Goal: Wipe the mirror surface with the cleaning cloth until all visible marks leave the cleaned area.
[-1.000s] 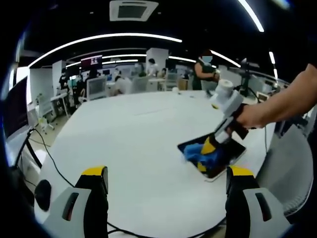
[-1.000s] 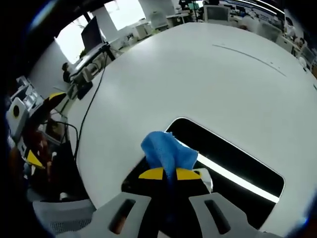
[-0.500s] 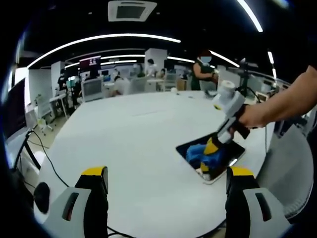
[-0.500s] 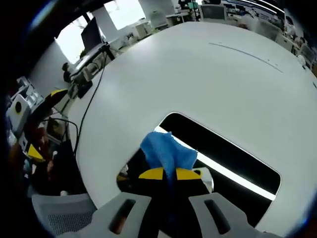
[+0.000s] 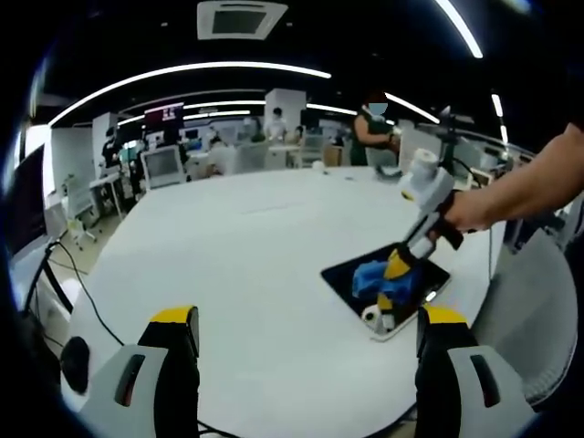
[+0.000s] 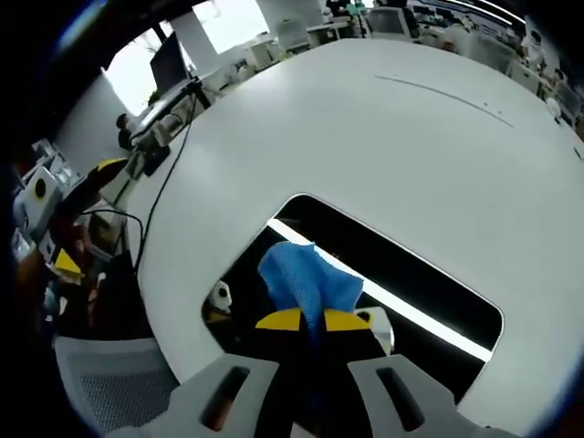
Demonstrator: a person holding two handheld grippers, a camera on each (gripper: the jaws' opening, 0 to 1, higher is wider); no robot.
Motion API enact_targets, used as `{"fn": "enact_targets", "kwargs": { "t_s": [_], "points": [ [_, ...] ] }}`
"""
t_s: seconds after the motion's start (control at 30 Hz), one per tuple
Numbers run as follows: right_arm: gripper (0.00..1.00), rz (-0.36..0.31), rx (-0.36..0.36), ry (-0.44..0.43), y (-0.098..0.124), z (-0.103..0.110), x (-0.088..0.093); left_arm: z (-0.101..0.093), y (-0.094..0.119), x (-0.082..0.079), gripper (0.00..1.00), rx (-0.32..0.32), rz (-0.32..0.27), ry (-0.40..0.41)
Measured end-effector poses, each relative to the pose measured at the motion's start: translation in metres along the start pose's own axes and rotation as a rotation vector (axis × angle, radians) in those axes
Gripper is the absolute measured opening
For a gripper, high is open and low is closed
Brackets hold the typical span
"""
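No brand, label or legible writing is visible on the task items; a screen in the upper left background of the left gripper view shows content too small to read. The mirror (image 5: 383, 290) lies flat on the white round table (image 5: 246, 274), at the right of centre in the left gripper view, its long axis running from lower right to upper left of the frame. In the right gripper view the mirror (image 6: 411, 274) spans the lower centre, its long axis running from the left middle down to the lower right, and it reflects a bright ceiling light strip. The right gripper (image 6: 308, 319) has its jaws closed on the blue cleaning cloth (image 6: 306, 285), which is pressed on the mirror surface. In the left gripper view the right gripper (image 5: 392, 274) enters from the right, held by a hand (image 5: 461, 212), with the cleaning cloth (image 5: 372, 278) on the mirror. The left gripper (image 5: 306, 319) hangs above the near table edge, jaws wide apart and holding nothing.
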State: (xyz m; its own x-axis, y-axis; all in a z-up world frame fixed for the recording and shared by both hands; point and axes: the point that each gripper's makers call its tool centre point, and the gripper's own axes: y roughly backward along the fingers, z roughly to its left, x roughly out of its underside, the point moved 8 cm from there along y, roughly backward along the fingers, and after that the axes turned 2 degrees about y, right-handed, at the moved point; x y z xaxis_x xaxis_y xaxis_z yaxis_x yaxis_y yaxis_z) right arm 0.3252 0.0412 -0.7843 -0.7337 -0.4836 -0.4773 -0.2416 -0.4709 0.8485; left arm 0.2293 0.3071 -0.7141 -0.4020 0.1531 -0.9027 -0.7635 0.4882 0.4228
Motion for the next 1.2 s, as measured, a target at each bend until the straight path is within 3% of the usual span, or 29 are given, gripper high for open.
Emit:
{"fn": "enact_targets", "kwargs": {
  "t_s": [0.73, 0.9, 1.2],
  "points": [
    [0.01, 0.016, 0.004, -0.023, 0.02, -0.03, 0.022, -0.005, 0.001, -0.003, 1.0, 0.009, -0.005, 0.001],
    [0.01, 0.034, 0.033, 0.027, 0.024, -0.034, 0.025, -0.004, 0.001, -0.005, 1.0, 0.013, -0.015, 0.023],
    [0.01, 0.04, 0.043, 0.013, 0.03, -0.044, 0.031, -0.007, 0.0, -0.007, 1.0, 0.021, -0.014, 0.016]
  ]
}}
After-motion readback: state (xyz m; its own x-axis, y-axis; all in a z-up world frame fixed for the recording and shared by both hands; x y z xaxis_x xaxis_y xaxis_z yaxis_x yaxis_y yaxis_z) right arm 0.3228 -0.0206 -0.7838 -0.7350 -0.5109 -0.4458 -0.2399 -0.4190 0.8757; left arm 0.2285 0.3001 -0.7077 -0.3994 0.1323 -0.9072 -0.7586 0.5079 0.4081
